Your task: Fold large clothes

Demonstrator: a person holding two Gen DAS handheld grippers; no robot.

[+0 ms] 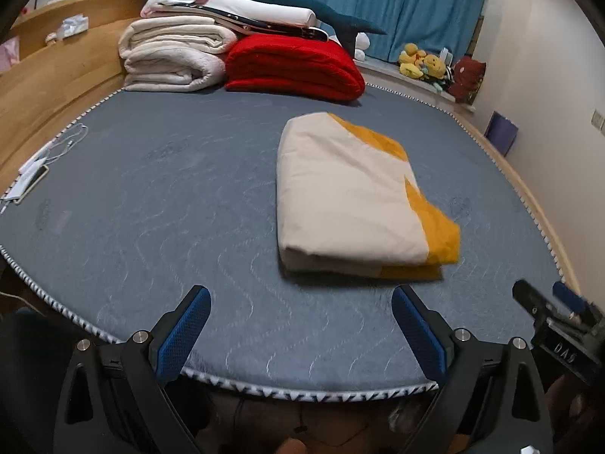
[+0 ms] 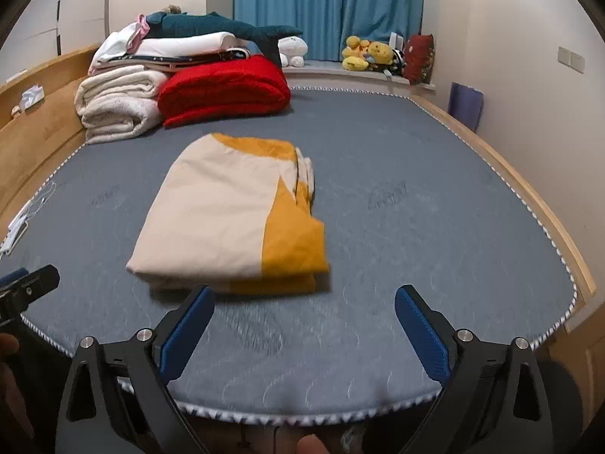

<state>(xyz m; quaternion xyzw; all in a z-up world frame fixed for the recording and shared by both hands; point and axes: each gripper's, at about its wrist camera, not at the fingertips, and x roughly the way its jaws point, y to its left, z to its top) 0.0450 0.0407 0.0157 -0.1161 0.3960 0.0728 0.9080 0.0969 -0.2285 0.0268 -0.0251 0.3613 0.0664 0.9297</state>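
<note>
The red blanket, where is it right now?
The red blanket lies folded at the far end of the mattress, left of centre in both views, beside the cream blankets.

The near edge of the folded quilt (image 2: pixel 227 223) is blurred; the left gripper (image 2: pixel 22 287) is cut off by the frame's edge.

The cream and mustard-yellow garment (image 1: pixel 351 193) (image 2: pixel 230 219) lies folded into a thick, roughly rectangular bundle on the grey bed (image 1: pixel 151 196) (image 2: pixel 416 208), flat and resting free with nothing touching it. Its top face is mostly cream, with yellow panels along the right side and the far right corner. The stacked layers show at the near edge, cream on the left and yellow on the right.
</note>
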